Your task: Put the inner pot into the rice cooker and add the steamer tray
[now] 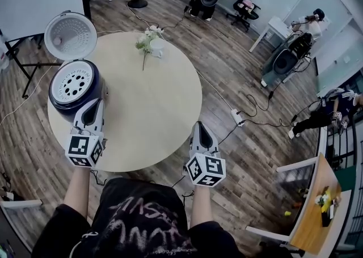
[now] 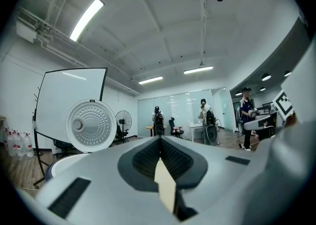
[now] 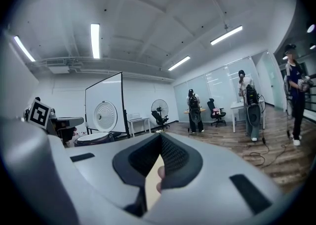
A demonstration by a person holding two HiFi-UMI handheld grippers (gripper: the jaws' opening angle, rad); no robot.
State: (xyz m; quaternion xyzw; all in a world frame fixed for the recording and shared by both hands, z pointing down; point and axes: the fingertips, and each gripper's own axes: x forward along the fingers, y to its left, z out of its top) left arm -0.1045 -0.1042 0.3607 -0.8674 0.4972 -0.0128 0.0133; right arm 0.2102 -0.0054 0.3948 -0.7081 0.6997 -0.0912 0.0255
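— Where is the rice cooker (image 1: 75, 89), and how much room is round it?

— At the left rim of the round counter (image 1: 153, 109), its dark body close to the edge. A broad stretch of pale wood-look top runs from it to the right rim. A small white vase of flowers (image 1: 151, 41) stands near the far edge, well apart from the cooker. Beyond the rim is plank floor (image 1: 238, 64) with a cable (image 1: 227, 104) trailing across it.

— What is the cooker like?

— Round and squat, with a glossy dark shell. The steamer tray (image 1: 74, 81), a white disc pierced with round holes, lies flat in its mouth with the holes facing up. What sits under the tray is hidden.

— And the lid (image 1: 70, 36)?

— Open and upright on the far side, its dimpled white inner face turned toward the person. The line from body to lid runs away from the person; the body itself is round, with no long side.

— The grippers?

— The left gripper (image 1: 97, 104) is level over the near-left part of the counter, its tip just beside the cooker's shell, jaws clenched on nothing. The right gripper (image 1: 199, 125) sits at the near-right rim, jaws likewise pressed together and bare.
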